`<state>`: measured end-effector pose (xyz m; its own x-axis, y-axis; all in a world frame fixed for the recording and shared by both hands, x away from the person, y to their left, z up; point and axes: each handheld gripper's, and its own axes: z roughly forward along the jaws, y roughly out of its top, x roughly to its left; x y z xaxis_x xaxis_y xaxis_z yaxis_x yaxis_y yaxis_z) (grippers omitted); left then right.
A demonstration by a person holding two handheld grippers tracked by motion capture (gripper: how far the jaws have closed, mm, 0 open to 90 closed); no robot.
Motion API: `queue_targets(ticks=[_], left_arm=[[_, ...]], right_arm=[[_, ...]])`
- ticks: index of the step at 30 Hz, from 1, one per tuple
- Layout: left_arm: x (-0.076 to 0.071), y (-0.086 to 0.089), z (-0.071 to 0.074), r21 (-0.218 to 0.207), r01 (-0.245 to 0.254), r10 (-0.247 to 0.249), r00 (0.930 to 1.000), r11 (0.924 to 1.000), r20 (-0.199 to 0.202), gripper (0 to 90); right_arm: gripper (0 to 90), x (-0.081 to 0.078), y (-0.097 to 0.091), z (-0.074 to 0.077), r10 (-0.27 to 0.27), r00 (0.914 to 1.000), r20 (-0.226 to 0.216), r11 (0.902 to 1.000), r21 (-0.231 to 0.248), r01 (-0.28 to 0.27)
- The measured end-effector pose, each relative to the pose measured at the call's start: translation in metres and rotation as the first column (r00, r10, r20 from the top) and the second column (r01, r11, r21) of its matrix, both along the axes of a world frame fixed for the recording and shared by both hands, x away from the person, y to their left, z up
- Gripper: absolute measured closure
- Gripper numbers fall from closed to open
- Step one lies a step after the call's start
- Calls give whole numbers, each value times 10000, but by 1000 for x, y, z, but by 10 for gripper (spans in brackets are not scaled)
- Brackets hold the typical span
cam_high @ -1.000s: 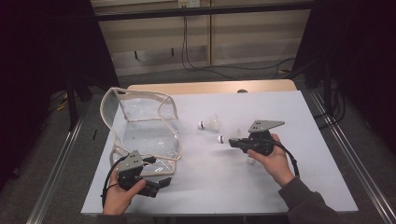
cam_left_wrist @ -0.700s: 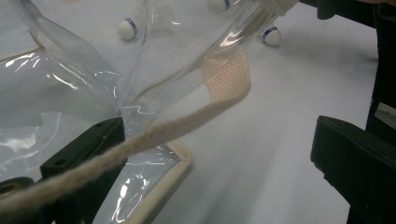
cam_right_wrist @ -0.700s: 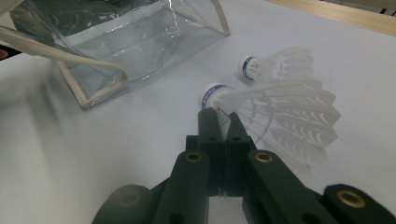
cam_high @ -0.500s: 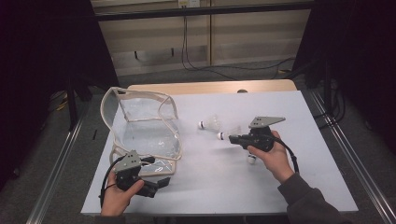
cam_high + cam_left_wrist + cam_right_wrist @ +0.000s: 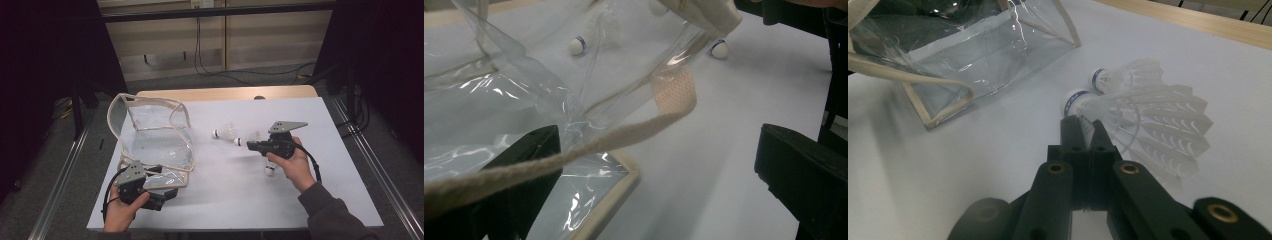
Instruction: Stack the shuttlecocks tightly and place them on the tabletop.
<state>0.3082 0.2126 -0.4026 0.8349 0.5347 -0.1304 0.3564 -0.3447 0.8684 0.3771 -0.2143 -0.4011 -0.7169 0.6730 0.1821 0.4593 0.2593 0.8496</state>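
White table (image 5: 320, 190) — clear bag (image 5: 155, 137) beside two loose shuttlecocks (image 5: 225, 133).

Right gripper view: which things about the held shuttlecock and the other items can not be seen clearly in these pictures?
- Held shuttlecock: right gripper view, the feathers are blurred, and the right tongs cover the stem they pinch.
- Blue print on its cork: too small to read.
- Third shuttlecock: high view, partly behind the right hand.
- Left tongs: left gripper view, the strap crosses them; contact is unclear.
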Motion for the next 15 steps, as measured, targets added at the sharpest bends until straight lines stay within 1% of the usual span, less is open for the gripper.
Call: queue_targets(ticks=[3,5,8,9,15], left_arm=[[1,1,0,-36,-10,10,10000,10000,31,55],[1,1,0,73,-27,26,9999,10000,100,58],[1,2,0,116,-23,21,9998,9999,182,60],[0,2,0,89,-45,44,9999,10000,130,60],[0,2,0,73,-61,60,9999,10000,115,60]], right_arm=[[900,2,0,1,-12,10000,-12,10000,61,12],[900,4,-1,1,-70,10000,-37,9999,113,70],[900,6,-1,1,-118,9999,-69,9999,99,119],[900,6,-1,1,-127,9999,-64,9999,86,127],[900,11,-5,3,-220,9997,-66,9998,3,220]])
